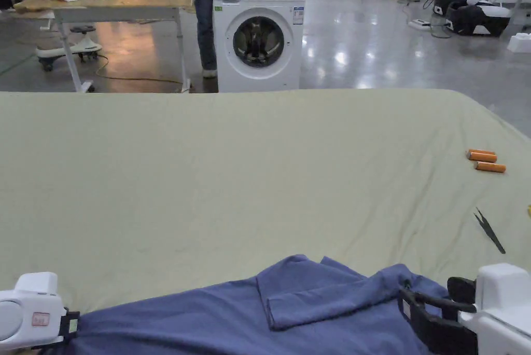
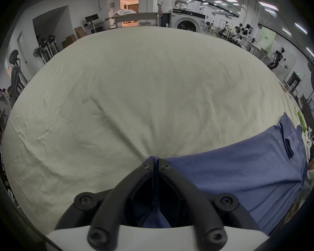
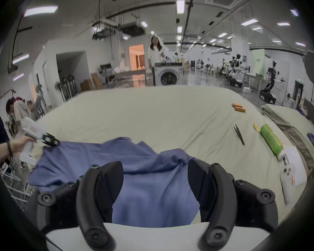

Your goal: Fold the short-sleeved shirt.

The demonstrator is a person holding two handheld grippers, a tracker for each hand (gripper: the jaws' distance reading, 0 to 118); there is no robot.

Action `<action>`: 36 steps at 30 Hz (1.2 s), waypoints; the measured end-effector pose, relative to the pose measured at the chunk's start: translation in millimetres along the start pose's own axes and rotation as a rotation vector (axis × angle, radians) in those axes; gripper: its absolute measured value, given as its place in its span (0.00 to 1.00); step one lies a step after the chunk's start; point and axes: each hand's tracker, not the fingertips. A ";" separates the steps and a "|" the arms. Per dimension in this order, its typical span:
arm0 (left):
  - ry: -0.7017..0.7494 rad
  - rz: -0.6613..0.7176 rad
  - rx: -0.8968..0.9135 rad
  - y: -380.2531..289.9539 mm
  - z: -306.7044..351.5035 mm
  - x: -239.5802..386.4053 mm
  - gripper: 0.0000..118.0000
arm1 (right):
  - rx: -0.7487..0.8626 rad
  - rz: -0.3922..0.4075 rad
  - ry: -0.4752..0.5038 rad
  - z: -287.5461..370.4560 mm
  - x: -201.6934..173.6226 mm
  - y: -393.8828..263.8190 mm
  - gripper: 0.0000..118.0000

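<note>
Shirt lies at near edge of bed, long axis left-right btw grippers. L gripper clamped on shirt corner. R gripper jaws wide apart, over cloth (sleeve end nearest), nothing held.

The short-sleeved shirt is plain blue on the pale green sheet. Right of the shirt lie two orange cylinders, black tweezers and a green packet. Both grippers have white bodies and black jaws.
</note>
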 end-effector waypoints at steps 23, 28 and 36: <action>-0.064 0.061 0.139 1.4 35.7 -17.9 0.00 | -0.213 0.054 0.059 -110.6 37.0 36.8 0.03; -0.204 0.087 0.384 7.9 139.3 -33.0 0.00 | -0.026 -0.071 0.071 -29.8 38.7 72.6 0.02; -0.222 -0.010 0.746 34.7 316.6 -16.4 0.00 | 0.260 -0.120 0.028 81.1 18.6 164.4 0.02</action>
